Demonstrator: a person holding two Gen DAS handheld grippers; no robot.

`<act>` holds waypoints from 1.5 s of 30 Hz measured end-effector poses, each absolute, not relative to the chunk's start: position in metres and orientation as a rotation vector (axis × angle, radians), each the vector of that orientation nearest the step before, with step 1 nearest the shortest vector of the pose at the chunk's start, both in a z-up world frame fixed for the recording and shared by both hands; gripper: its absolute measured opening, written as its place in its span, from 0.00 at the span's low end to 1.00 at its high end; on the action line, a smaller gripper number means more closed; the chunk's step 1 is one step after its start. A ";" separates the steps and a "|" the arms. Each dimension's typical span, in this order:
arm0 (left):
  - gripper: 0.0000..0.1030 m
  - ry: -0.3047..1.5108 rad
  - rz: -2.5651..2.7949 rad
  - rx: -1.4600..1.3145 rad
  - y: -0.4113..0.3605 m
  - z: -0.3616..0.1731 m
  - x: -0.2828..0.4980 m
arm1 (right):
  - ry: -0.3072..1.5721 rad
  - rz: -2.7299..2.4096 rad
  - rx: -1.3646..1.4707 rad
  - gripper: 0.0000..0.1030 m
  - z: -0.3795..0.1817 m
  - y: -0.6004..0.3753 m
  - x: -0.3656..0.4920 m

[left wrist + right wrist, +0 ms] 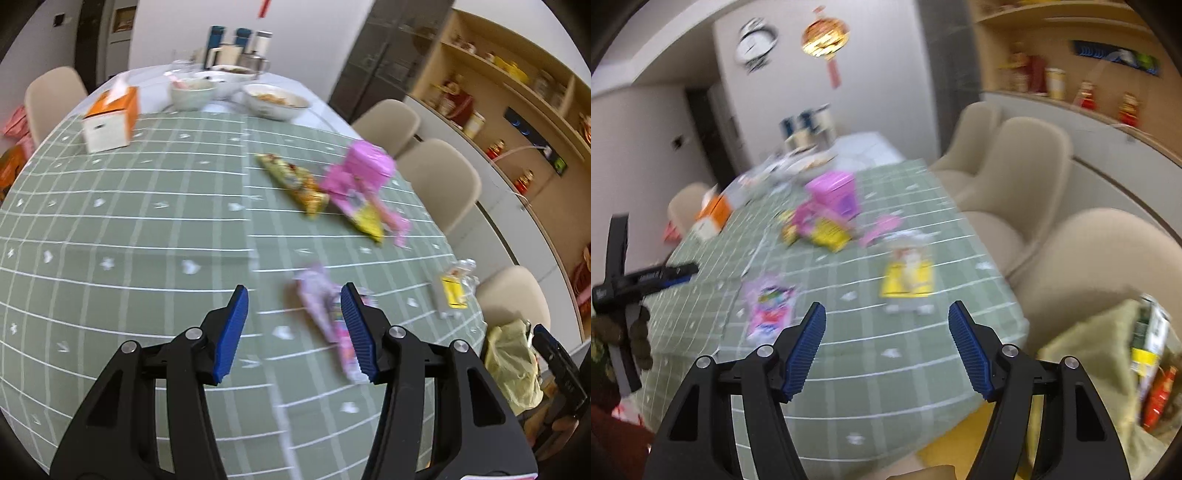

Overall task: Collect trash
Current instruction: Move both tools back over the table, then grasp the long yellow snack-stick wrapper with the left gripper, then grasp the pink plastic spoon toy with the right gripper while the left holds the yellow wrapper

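Note:
Trash lies on the green checked tablecloth (129,229). My left gripper (295,295) is open and empty above the cloth; a purple-pink wrapper (325,302) lies just by its right finger, also seen in the right wrist view (770,308). Farther off lie a green-orange snack bag (291,181), a pink box (365,166) with a yellow wrapper (367,219), and a clear packet with a yellow label (452,290) near the table's right edge. My right gripper (886,314) is open and empty, above the near table end, with the yellow-label packet (908,277) ahead. A yellow-green trash bag (1089,354) hangs at lower right.
An orange-white tissue box (110,118) and bowls of food (277,99) stand at the far end, with bottles and cups (236,44) behind. Beige chairs (1015,177) line the right side. Shelves with jars (498,92) run along the right wall.

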State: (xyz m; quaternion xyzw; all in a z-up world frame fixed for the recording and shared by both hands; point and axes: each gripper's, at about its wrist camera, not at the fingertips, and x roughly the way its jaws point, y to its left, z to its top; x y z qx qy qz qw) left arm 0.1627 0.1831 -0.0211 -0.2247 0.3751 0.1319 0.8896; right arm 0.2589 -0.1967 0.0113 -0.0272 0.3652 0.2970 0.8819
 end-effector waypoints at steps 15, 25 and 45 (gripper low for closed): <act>0.48 0.824 0.161 -0.522 0.217 -0.054 0.150 | 0.872 0.728 -0.176 0.63 -0.033 -0.083 0.250; 0.53 0.781 0.134 -0.465 0.240 -0.058 0.289 | 0.817 0.586 -0.180 0.63 -0.027 -0.086 0.259; 0.13 0.893 0.126 -0.369 0.259 -0.078 0.357 | 0.834 0.519 -0.130 0.63 -0.030 -0.062 0.354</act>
